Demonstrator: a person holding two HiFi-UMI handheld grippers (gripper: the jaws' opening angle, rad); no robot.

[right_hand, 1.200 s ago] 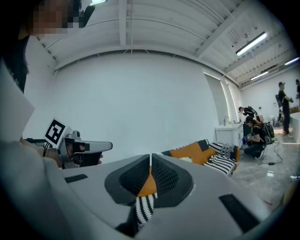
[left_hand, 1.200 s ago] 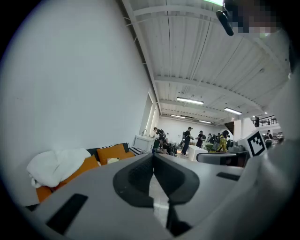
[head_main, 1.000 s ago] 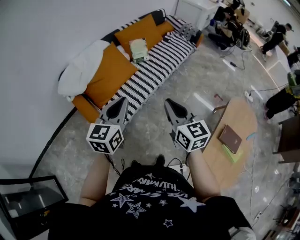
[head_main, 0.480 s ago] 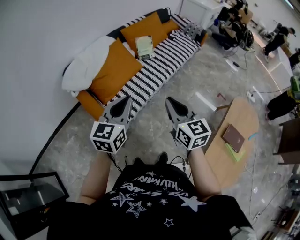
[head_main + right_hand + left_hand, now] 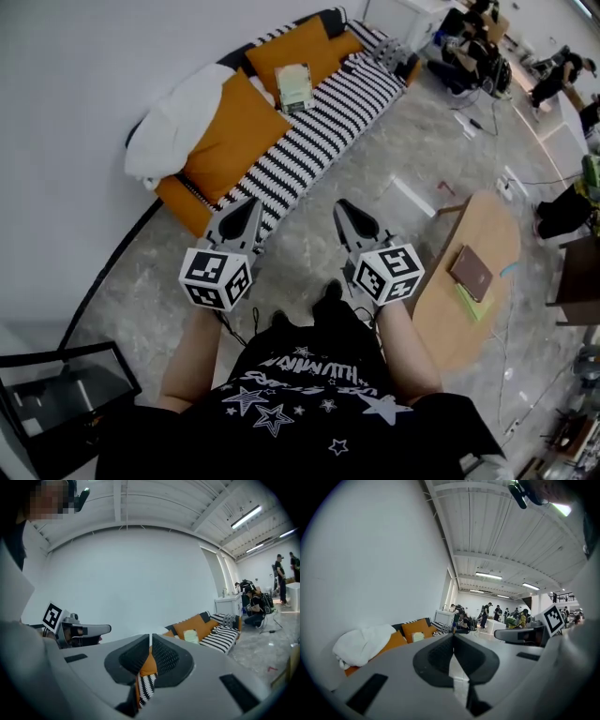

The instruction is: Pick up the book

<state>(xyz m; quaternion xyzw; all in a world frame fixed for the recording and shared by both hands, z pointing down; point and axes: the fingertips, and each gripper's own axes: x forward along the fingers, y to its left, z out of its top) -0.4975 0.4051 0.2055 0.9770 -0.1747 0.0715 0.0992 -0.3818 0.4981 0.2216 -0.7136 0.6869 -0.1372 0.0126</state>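
Cannot read the cover of the pale book (image 5: 293, 86) propped at the back edge of the sofa (image 5: 323, 117): too small. Loses the sofa's near front corner behind the left gripper (image 5: 249, 202). Hides part of a green thing (image 5: 473, 307) under the brown book (image 5: 470, 271) by the right edge of the wooden table (image 5: 478, 220). Cuts off a black frame (image 5: 66, 389) at the head view's lower left corner.

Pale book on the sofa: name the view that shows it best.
Head view: the pale book shows whole, from above, on the striped sofa. The left gripper view and right gripper view show it only small and distant.
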